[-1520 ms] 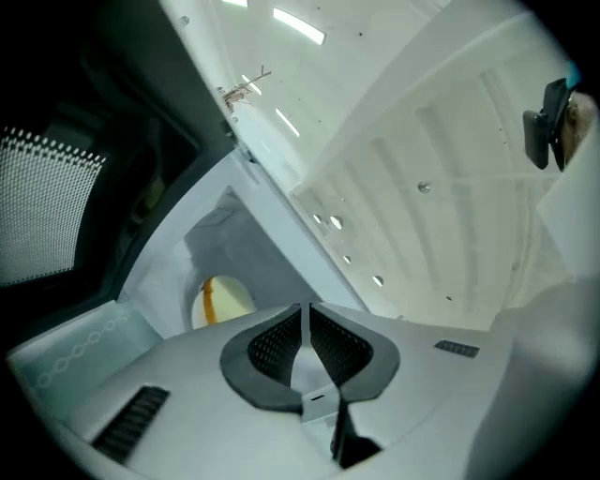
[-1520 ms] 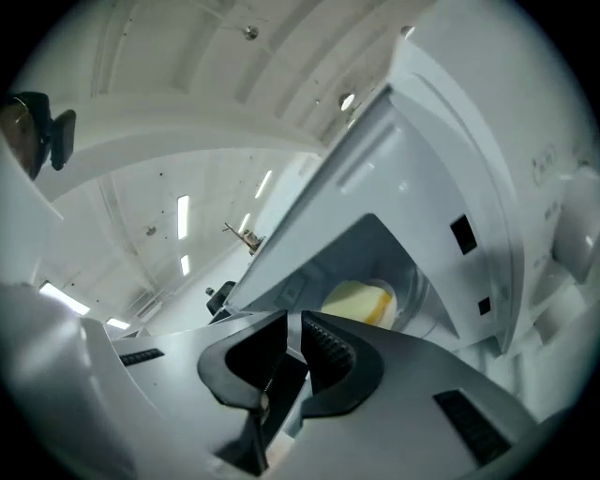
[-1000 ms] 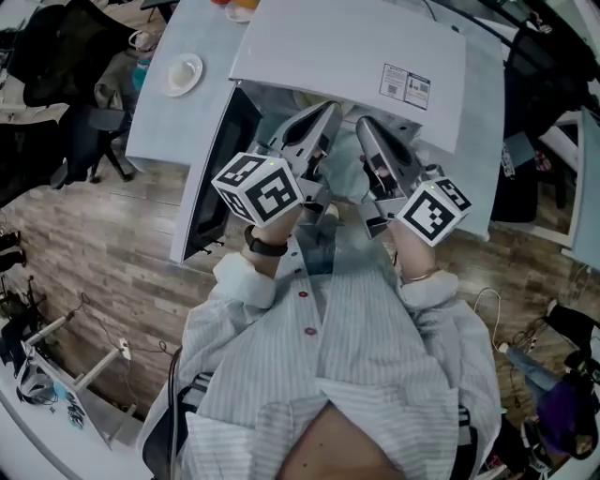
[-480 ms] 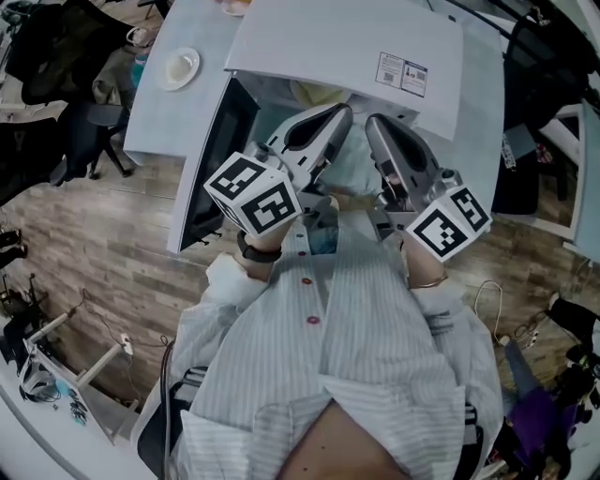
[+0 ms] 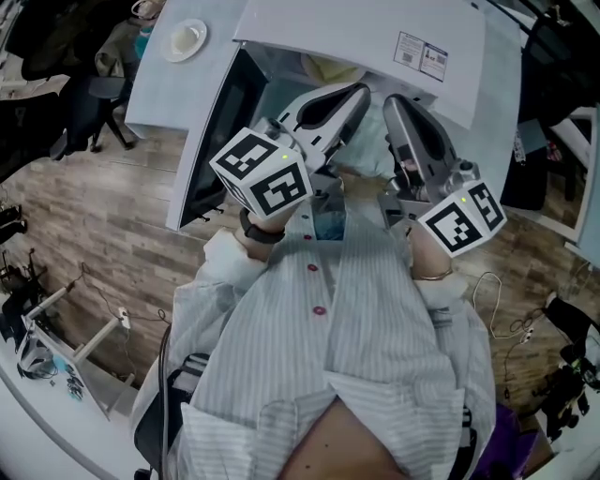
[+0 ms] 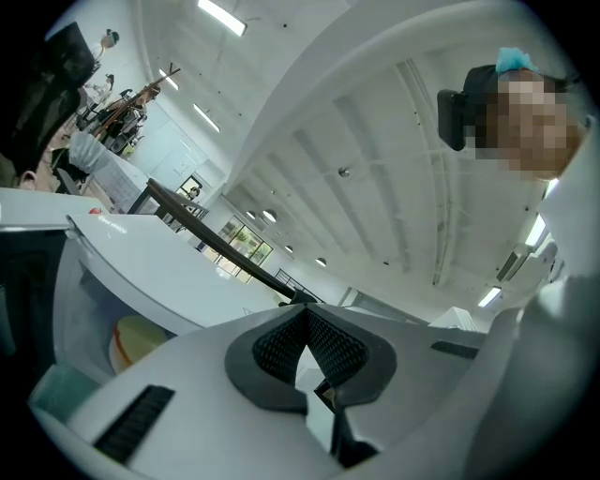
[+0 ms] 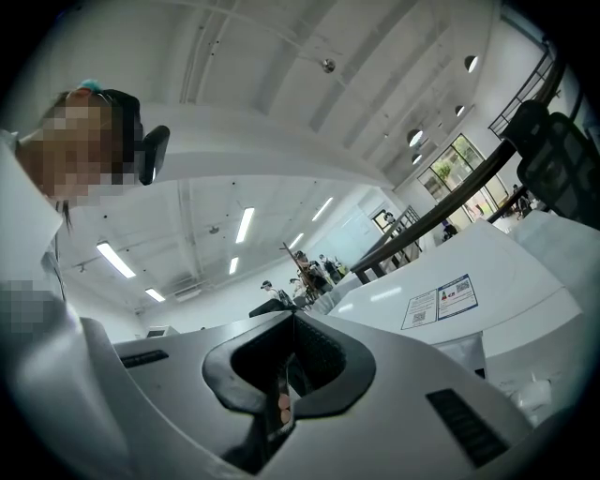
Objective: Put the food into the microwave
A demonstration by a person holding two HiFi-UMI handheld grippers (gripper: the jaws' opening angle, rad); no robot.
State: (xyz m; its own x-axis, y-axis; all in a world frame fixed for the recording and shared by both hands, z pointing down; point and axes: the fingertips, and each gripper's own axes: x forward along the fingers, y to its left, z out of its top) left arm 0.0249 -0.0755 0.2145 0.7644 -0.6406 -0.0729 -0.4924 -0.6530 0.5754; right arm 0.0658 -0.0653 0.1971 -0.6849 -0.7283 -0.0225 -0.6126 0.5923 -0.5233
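Observation:
The white microwave (image 5: 366, 28) stands on a table with its door (image 5: 220, 131) swung open to the left. Pale yellow food (image 5: 330, 67) lies inside the cavity; the left gripper view shows the food (image 6: 141, 339) on a plate there. My left gripper (image 5: 359, 92) and right gripper (image 5: 395, 101) are held side by side, level, just in front of the opening. Both are shut with nothing between the pads, as the left gripper (image 6: 305, 309) and right gripper (image 7: 291, 317) views show.
A small white dish (image 5: 185, 39) sits on the table left of the microwave. A label sticker (image 5: 422, 54) is on the microwave's top. An office chair (image 5: 89, 94) stands at the far left on wood flooring. My striped shirt fills the lower part of the head view.
Both grippers have risen a little toward the head camera and sit closer to the microwave opening. They stay shut and empty.

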